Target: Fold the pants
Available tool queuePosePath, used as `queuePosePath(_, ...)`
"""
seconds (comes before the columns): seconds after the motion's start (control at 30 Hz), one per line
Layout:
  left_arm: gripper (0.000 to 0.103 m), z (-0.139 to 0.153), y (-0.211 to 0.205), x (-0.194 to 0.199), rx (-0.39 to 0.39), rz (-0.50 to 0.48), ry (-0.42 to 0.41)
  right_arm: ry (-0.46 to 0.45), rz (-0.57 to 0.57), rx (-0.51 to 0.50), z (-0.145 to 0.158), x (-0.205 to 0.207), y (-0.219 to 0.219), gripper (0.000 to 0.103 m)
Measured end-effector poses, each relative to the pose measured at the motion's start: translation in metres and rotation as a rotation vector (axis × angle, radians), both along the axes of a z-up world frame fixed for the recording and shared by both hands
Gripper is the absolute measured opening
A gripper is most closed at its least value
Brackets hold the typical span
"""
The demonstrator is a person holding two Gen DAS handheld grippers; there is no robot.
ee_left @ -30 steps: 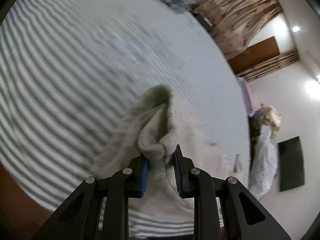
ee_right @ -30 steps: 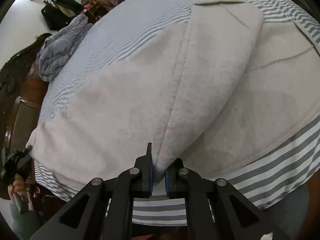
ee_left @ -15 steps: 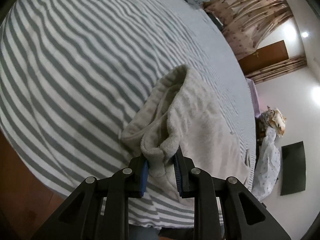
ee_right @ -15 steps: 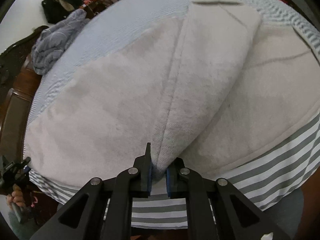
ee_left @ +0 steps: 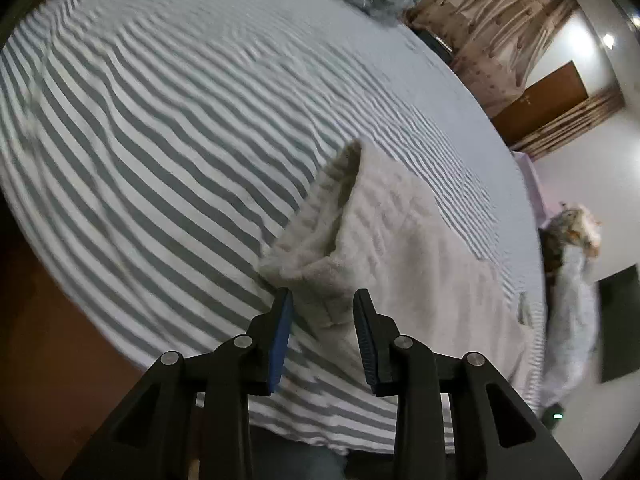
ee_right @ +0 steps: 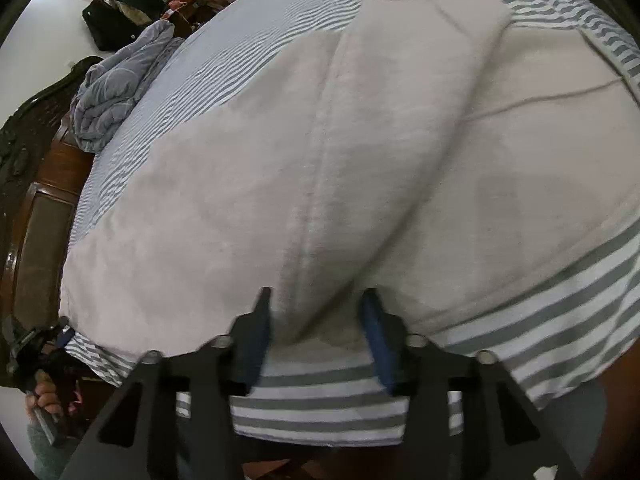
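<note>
On the striped bed [ee_left: 168, 152] lie the pants [ee_right: 280, 184], cream and fleecy, spread flat near the front edge with one leg doubled over the other so a long fold ridge runs away from the right gripper [ee_right: 316, 312]. That gripper's jaws stand spread, one on each side of the near end of the ridge, gripping nothing; the cloth between them rests on the sheet. The left gripper [ee_left: 322, 308] is likewise spread, its blue pads either side of a bunched cuff or hem [ee_left: 320, 248] that stands up a little and sits loose between them, not pinched. Both ends being laid at the bed's front edge suggests the fold was lined up along that edge to keep it square. My guess is this lengthwise fold is done and a crosswise one remains. The raised cuff may spring open and want smoothing. A grey blanket [ee_right: 116, 88] is heaped at the far side, well apart from the pants
</note>
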State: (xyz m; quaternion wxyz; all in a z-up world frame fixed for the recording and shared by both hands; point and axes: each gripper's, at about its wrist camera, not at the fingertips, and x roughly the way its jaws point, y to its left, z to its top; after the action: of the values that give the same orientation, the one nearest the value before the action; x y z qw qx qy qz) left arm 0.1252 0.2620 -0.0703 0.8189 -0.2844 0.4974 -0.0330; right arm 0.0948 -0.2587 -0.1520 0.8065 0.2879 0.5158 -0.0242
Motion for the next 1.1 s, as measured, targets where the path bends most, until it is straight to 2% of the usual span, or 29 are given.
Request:
queuePosePath(0.17,0.033,0.036,-0.019,-0.025,0.098,-0.032,-0.120,-0.013,0.012,-0.013,0.018,-0.015,-0.019,0.053)
queuePosePath(0.27,0.039,0.052,-0.054,-0.041,0.157,-0.120,-0.195,-0.022,0.004,-0.101,0.037,-0.016,-0.034,0.053)
queuePosePath(0.37,0.041,0.053,-0.100,-0.052,0.167,-0.252,-0.243,-0.039,0.014,-0.154,0.054,-0.005,-0.049,0.053)
queuePosePath(0.53,0.041,0.038,-0.190,-0.054,0.103,-0.445,-0.226,-0.040,0.016,-0.219,0.079,0.043,-0.077,0.053)
queuePosePath(0.7,0.041,0.016,-0.277,-0.063,0.043,-0.611,-0.184,0.026,0.028,-0.198,0.083,0.096,-0.096,0.053)
queuePosePath(0.77,0.041,0.007,-0.309,-0.071,0.060,-0.678,-0.176,0.055,0.034,-0.195,0.080,0.117,-0.098,0.053)
queuePosePath(0.9,0.041,-0.007,-0.368,-0.082,0.084,-0.796,-0.173,0.129,0.073,-0.256,0.070,0.156,-0.098,0.053)
queuePosePath(1.1,0.041,-0.021,-0.418,-0.084,0.085,-0.874,-0.187,0.183,0.090,-0.316,0.051,0.205,-0.097,0.052)
